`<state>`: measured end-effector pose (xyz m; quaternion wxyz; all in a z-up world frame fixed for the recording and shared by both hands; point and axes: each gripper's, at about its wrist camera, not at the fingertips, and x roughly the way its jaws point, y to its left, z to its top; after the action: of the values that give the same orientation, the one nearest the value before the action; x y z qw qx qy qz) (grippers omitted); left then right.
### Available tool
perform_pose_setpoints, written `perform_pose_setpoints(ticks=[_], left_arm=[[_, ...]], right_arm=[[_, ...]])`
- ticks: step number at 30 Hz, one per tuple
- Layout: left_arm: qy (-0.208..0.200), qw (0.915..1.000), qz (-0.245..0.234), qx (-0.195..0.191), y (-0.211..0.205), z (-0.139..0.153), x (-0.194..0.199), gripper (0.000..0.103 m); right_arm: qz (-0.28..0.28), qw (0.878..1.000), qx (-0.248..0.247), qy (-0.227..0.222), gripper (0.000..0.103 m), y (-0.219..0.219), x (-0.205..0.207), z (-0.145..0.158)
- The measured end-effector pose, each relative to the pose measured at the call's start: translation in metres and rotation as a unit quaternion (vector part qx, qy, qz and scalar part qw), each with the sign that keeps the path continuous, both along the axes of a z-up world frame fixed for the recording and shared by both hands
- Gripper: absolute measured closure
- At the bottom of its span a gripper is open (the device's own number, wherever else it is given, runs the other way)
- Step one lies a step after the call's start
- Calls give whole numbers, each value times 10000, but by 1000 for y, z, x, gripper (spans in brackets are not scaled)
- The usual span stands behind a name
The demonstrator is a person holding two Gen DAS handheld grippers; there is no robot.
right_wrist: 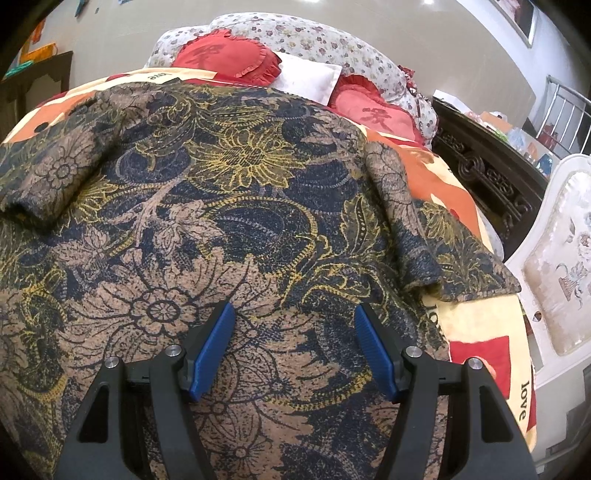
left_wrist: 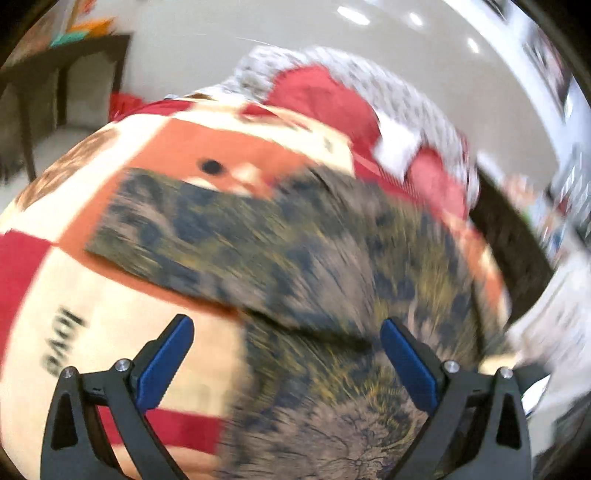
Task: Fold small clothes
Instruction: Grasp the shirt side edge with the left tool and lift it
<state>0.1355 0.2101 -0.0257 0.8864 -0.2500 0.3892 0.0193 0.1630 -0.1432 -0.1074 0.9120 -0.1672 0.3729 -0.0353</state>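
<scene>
Even indoor light, fairly bright. The left wrist view is heavily smeared by motion blur, with white glare streaks on the wall (left_wrist: pixel 354 16) above. The right wrist view is sharp (only the fisheye rim bends and darkens), shadows soft.

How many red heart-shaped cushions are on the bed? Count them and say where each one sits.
2. One red heart cushion lies at the head of the bed, left of the white pillow; the other heart cushion lies right of that pillow. The patterned garment may hide more.
</scene>
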Motion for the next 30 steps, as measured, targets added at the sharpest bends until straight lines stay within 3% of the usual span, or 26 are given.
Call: perform_pose_setpoints(ticks=[3, 4, 7, 9, 13, 16, 18, 22, 23, 24, 25, 27, 30], left_arm=[[-73, 9913, 496, -1221, 73, -11, -6, 1], [-52, 9789, 695, -1923, 99, -25, -7, 1], [12, 9460, 1180, -3018, 131, -56, -6, 6], [28, 9376, 1290, -3229, 140, -65, -3, 18], [-22, 9307, 1371, -3393, 144, -69, 14, 31], [-85, 9270, 1504, -3435, 150, -74, 25, 36], [-153, 9293, 1484, -3378, 151, -77, 32, 37], [-80, 9494, 1360, -2828, 144, -68, 44, 41], [-24, 9534, 1362, -2691, 143, -67, 47, 54], [102, 9604, 1397, -2410, 142, -64, 50, 87], [280, 9655, 1416, -2167, 141, -63, 50, 100], [438, 9743, 1484, -1640, 140, -51, 49, 99], [-96, 9831, 1609, -870, 152, 1, 39, 99]], right_arm=[[-1, 10000, 6, -5, 35, 0, 0, 0], [-1, 10000, 1, -5, 35, -1, 0, 0], [-1, 10000, 27, 0, 35, -1, 0, 0], [0, 10000, 49, 2, 35, -1, 1, 0], [3, 10000, 87, 6, 35, -1, 2, -1], [1, 10000, 92, 5, 35, -1, 3, -1], [1, 10000, 87, 4, 35, 0, 3, -1], [1, 10000, 82, 1, 35, 0, 3, -1], [0, 10000, 79, 0, 35, 0, 3, -1], [0, 10000, 76, -2, 35, 0, 3, -1], [1, 10000, 84, 1, 35, 0, 3, -1], [2, 9999, 100, 5, 35, 0, 2, -1], [1, 10000, 95, 4, 35, 0, 2, -1]])
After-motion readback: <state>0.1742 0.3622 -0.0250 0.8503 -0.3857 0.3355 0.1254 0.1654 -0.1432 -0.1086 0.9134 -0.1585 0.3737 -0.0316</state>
